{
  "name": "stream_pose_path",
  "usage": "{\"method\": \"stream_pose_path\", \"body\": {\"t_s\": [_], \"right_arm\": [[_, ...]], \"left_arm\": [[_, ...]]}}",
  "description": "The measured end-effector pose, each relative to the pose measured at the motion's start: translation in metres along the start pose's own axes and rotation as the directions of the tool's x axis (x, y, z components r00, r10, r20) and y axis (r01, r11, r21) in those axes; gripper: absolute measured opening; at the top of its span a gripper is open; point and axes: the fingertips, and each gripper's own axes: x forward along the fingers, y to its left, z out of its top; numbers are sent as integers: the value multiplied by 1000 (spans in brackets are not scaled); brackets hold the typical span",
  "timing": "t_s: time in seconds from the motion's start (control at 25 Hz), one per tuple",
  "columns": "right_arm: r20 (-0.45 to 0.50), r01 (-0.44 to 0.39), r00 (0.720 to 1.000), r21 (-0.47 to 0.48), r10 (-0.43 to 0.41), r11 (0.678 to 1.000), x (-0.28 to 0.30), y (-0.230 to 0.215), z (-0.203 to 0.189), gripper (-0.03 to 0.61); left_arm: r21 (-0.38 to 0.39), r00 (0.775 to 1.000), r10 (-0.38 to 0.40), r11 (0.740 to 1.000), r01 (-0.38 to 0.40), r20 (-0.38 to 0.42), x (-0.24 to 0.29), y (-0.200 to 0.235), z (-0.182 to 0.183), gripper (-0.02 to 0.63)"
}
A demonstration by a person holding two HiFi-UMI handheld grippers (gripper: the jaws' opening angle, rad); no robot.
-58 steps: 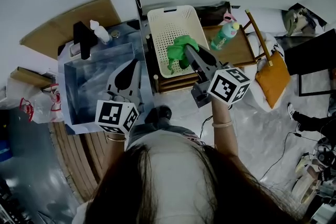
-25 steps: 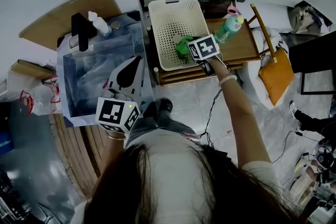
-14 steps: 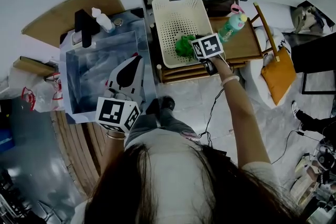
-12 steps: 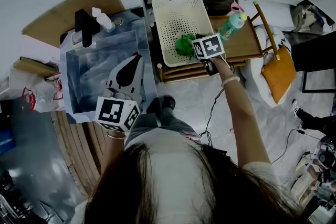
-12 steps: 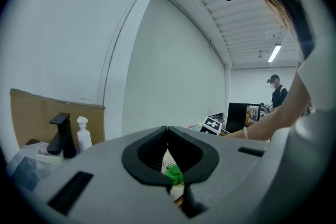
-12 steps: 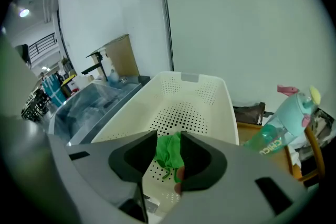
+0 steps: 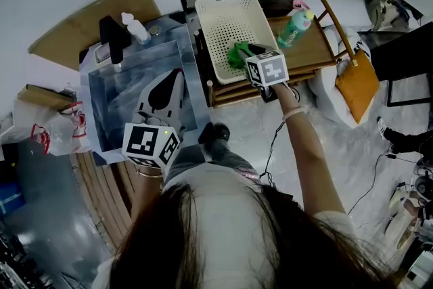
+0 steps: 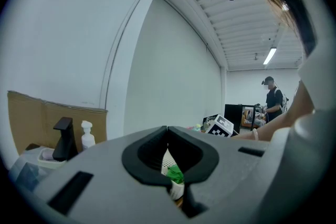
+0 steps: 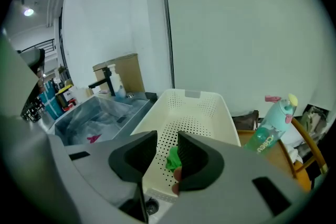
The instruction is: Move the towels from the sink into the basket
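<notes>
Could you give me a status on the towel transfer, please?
Left gripper shut, empty, over sink. Right gripper jaws just opened, nothing between them, above basket. Green towel lying in basket. Bottle beside basket, apart.

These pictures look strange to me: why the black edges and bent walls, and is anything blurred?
Head view: dim, bluish, with straight edges bowed by the wide-angle lens. Left gripper view: round black border, curved ceiling ribs, and a mosaic patch added at the top. Right gripper view: same wide-angle bending; the basket is sharp.
</notes>
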Motion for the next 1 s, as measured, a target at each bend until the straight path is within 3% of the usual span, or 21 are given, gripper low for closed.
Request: {"method": "stream_pose_path", "body": {"t_s": [0.6, 1.0], "right_arm": [[181, 23, 983, 11, -25, 1000, -36, 79, 46, 95], [333, -11, 943, -14, 15, 1000, -73, 142, 87, 67]], "left_arm": [[28, 1000, 11, 1000, -12, 24, -38, 46, 22, 8], [32, 998, -5, 999, 3, 57, -55, 64, 30, 8]]}}
